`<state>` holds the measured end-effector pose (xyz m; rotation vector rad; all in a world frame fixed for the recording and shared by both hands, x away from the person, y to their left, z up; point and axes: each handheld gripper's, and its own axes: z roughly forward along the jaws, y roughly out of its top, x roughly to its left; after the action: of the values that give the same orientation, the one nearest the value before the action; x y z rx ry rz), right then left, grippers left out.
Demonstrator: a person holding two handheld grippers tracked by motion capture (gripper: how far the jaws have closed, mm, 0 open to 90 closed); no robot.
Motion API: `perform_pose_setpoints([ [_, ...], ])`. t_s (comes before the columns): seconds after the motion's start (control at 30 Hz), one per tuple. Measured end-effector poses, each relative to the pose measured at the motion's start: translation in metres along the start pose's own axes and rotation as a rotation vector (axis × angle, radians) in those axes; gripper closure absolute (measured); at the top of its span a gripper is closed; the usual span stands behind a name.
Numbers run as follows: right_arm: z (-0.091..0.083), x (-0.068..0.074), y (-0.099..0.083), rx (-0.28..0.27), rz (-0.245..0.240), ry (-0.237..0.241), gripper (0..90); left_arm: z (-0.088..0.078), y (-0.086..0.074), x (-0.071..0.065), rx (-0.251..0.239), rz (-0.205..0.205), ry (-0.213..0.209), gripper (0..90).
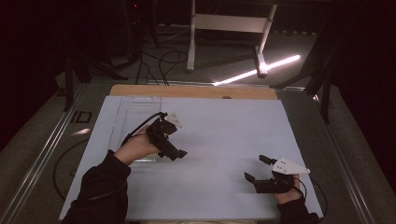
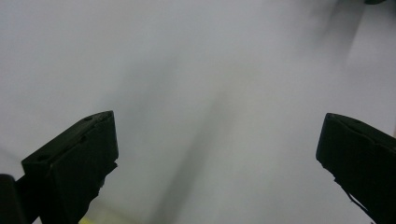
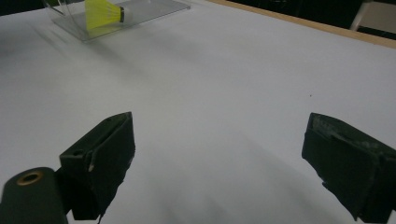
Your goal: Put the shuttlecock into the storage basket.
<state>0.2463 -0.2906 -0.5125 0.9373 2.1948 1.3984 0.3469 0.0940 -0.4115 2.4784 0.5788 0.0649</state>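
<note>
While both tongs gape empty, one yellow shuttlecock [image 3: 105,12] lies apart.

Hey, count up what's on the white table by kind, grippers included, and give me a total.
Grippers: 2, the left gripper and the right gripper, both with fingers spread and holding nothing.
Clear trays: 1, the tray at the table's far left.
Yellow shuttlecocks: 1, the shuttlecock lying in the tray.
Total: 4

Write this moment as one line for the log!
left gripper: open, empty | right gripper: open, empty | yellow shuttlecock: in clear box | table: white
</note>
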Motion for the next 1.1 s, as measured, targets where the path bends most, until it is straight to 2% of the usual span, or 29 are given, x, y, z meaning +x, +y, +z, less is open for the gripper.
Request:
perform_pose_setpoints([
  [0.1,0.0,0.0,0.0,0.001,-0.001,0.0,9.5,0.005,0.0,-0.006,-0.01,0.03,-0.016,0.0],
  [0.23,0.0,0.0,0.0,0.004,0.0,0.0,9.6,0.011,0.0,-0.014,-0.016,0.052,-0.036,0.0],
  [0.33,0.0,0.0,0.0,0.003,-0.001,0.0,9.6,0.017,0.0,-0.021,-0.004,0.085,-0.04,0.0],
  [0.43,0.0,0.0,0.0,0.001,-0.003,0.0,9.6,0.02,-0.002,-0.025,-0.025,0.083,-0.076,0.0],
  [0.57,-0.001,0.0,0.0,0.0,-0.005,-0.002,9.6,0.025,-0.007,-0.031,-0.033,0.11,-0.08,0.0],
  [0.9,-0.001,0.001,0.001,-0.001,-0.006,-0.003,9.6,0.034,-0.029,-0.038,-0.087,0.13,-0.103,0.0],
  [1.1,-0.001,0.001,0.001,-0.001,-0.005,-0.003,9.6,0.036,-0.045,-0.039,-0.082,0.116,-0.11,0.0],
])
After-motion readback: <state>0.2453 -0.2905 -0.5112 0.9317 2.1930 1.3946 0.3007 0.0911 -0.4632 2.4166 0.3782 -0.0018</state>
